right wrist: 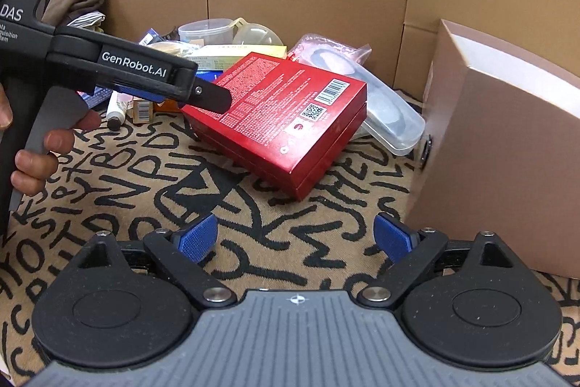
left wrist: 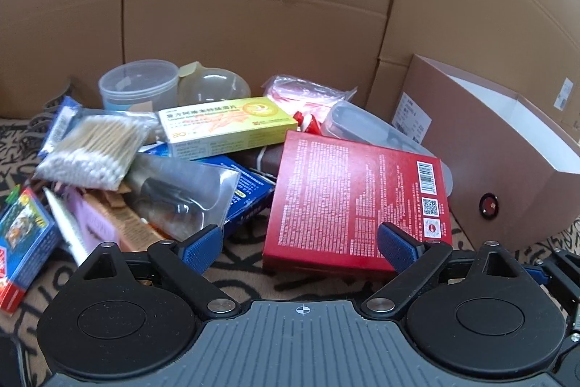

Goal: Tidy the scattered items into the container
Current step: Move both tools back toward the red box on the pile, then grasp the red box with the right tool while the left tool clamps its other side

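Glossy red box [left wrist: 357, 202], text-covered back

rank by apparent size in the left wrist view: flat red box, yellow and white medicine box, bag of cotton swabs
1. Flat red box, clearly largest, though nearest the camera.
2. Yellow and white medicine box and bag of cotton swabs look about alike; unranked.

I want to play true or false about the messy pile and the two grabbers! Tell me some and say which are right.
1. The red box lies flat with its barcode side up. True.
2. The left gripper is squeezing the red box. False: its jaws are open and hold nothing.
3. The cotton swabs are in a clear bag on the pile. True.
4. The brown container is full of things. False: its white inside shows nothing, though only part is visible.
5. The right gripper hovers open over the patterned rug. True.
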Action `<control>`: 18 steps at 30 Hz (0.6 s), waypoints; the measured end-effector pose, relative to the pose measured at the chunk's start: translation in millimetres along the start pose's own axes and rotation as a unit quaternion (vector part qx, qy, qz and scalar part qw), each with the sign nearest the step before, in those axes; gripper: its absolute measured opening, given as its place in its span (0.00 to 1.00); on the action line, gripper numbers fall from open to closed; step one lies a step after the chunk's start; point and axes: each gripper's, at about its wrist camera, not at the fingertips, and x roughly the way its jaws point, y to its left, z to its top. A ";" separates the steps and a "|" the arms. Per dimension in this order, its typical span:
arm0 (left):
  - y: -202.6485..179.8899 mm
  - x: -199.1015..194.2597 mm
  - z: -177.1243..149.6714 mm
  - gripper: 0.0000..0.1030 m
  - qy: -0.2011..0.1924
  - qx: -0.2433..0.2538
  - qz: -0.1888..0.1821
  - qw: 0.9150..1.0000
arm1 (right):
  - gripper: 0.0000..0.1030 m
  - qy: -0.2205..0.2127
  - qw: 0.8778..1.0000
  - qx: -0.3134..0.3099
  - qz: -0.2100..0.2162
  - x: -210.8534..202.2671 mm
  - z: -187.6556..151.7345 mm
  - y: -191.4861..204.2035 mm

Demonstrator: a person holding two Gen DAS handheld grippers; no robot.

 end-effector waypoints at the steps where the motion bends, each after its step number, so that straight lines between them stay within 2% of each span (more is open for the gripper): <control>1: -0.2 2.1 0.6 0.94 0.002 0.003 -0.002 1.000 | 0.91 0.000 1.000 0.000 -0.002 1.7 0.9 0.3; 5: 0.2 6.5 0.1 0.91 0.009 0.011 -0.012 1.000 | 0.89 0.004 1.000 -0.002 -0.007 6.2 2.3 0.5; 7: 1.7 8.2 -1.8 0.86 0.019 0.007 -0.025 0.999 | 0.89 0.009 1.000 0.003 -0.006 8.5 2.2 -1.4; 15: 9.4 16.9 1.1 0.89 0.028 -0.015 -0.038 0.999 | 0.81 0.014 1.000 0.017 -0.012 13.4 5.7 -4.4; 18: 10.8 22.9 3.8 0.85 0.035 -0.014 -0.060 0.997 | 0.80 0.004 1.000 0.014 -0.017 14.7 7.4 -2.8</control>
